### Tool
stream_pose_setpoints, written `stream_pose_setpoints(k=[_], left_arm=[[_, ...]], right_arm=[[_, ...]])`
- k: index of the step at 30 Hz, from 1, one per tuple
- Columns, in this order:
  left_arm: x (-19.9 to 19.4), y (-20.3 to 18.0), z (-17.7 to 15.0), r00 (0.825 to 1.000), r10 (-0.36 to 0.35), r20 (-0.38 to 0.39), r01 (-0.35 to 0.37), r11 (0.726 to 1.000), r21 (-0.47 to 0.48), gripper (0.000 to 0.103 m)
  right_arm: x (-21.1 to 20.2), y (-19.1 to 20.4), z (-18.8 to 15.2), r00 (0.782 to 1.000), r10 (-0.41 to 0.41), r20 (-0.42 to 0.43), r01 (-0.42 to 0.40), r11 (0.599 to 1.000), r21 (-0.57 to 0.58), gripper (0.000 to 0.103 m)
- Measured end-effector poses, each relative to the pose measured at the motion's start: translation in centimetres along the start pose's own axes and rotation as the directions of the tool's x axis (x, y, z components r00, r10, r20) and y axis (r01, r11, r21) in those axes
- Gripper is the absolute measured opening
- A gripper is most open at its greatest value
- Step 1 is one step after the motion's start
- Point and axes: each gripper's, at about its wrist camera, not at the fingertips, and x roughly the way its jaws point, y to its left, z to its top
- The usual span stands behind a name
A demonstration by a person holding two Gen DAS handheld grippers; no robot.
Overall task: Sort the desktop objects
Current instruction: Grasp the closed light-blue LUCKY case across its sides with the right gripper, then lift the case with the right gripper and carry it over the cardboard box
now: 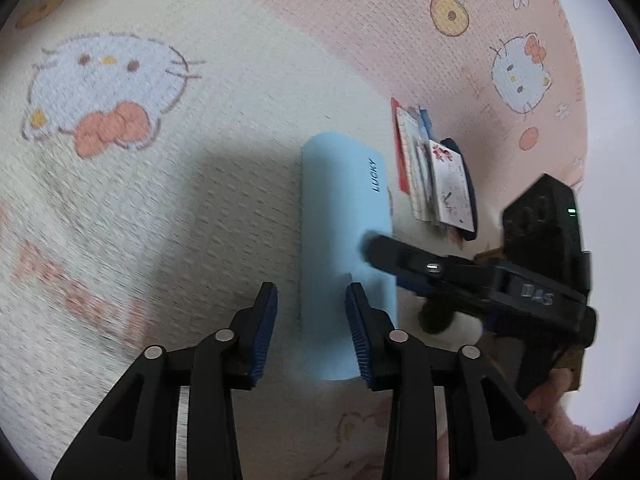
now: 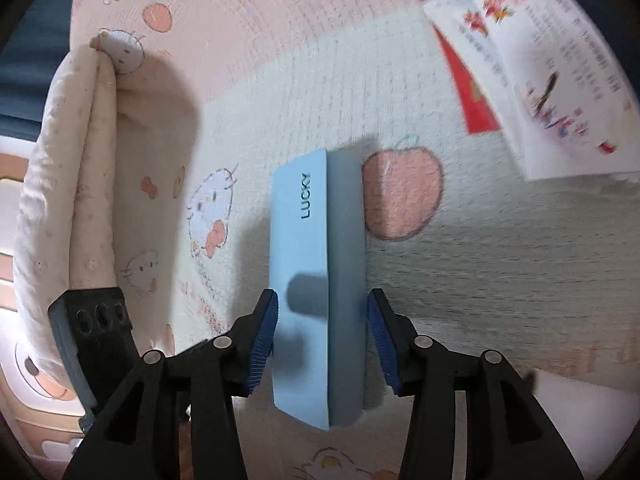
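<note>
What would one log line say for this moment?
left gripper: open, over blue box | right gripper: open, astride box | booklets: beyond box

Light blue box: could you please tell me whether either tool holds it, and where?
The light blue box sits between the right tool's pads at its near end; whether they press on it cannot be told. The left tool is open, gripping nothing.

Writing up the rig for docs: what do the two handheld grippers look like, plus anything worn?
Both the left gripper and the right gripper are black plastic linkages with silver pivot pins and ribbed blue pads. The right one's body carries pale lettering and a small green light. A fuzzy pink sleeve shows.
</note>
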Motion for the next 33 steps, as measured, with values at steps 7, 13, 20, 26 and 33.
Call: stream_pose_setpoints(k=[7,13,20,26,33], left_arm=[[1.3,-0.5,0.0,0.999,-0.037,-0.03,0.036,0.999,-0.032,0.048],[1.3,-1.8,-0.6,1.0,0.015,0.004,-0.015,1.0,0.015,0.047],[0.7,-2.9,-0.8,1.0,0.02,0.022,-0.021,0.999,0.035,0.044],[-1.5,-6.0,-0.5,0.996,0.003,0.087,-0.014,0.992,0.129,0.043],[-3.7,-10.4,-0.1,0.988,-0.075,0.136,0.043,0.974,0.222,0.043]], right_arm=[[0.3,-0.1,0.1,1.0,0.012,0.013,-0.013,1.0,0.011,0.048],[0.3,0.1,-0.4,0.999,-0.002,0.039,0.003,1.0,-0.011,0.048],[-0.4,1.7,-1.2,0.995,-0.063,0.074,0.071,0.991,-0.111,0.047],[-4.0,2.3,-1.3,0.989,-0.026,0.144,0.042,0.993,-0.106,0.045],[-10.2,2.9,-2.0,0.964,0.01,0.267,0.016,0.995,-0.097,0.042]])
